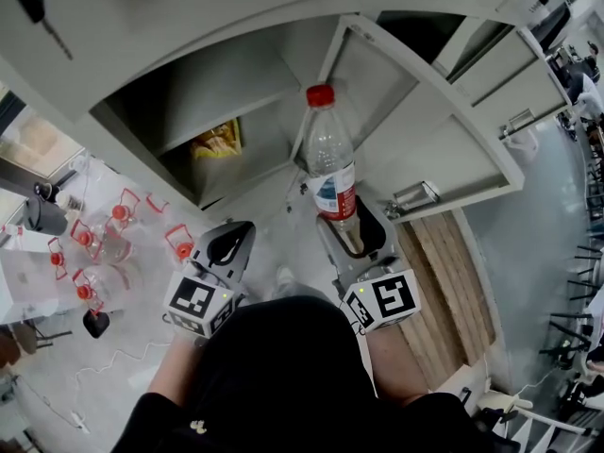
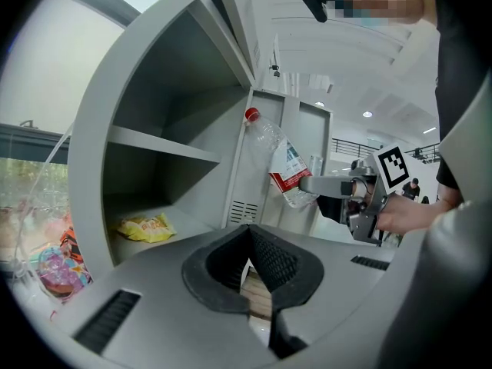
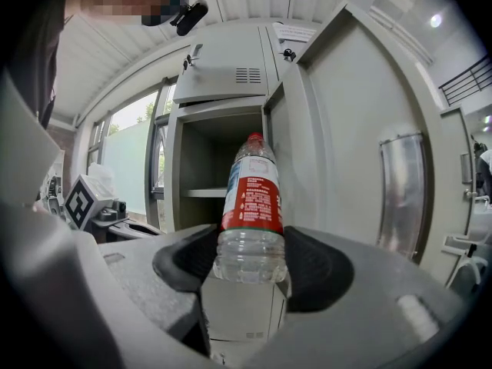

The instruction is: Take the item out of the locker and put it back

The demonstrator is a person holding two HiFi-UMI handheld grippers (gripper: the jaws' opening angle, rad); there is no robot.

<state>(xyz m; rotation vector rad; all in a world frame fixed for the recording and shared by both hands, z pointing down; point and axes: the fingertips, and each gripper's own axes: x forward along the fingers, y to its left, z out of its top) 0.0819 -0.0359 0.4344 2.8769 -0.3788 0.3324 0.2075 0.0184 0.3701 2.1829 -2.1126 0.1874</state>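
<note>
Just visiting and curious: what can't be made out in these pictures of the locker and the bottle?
Print on the yellow packet in the locker: too small, left gripper view.
Label text of the water bottle: too small, every view.
Bottom of the locker, right gripper view: hidden behind the right gripper.

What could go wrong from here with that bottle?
1. The right gripper grips the bottle only near its base. It is tall and leaning, so it might tip or slip out.
2. The cap looks close to the edge of the open door and could knock against it on the way in.
3. A yellow bag lies on the locker's shelf, and the bottle might push it.
</note>
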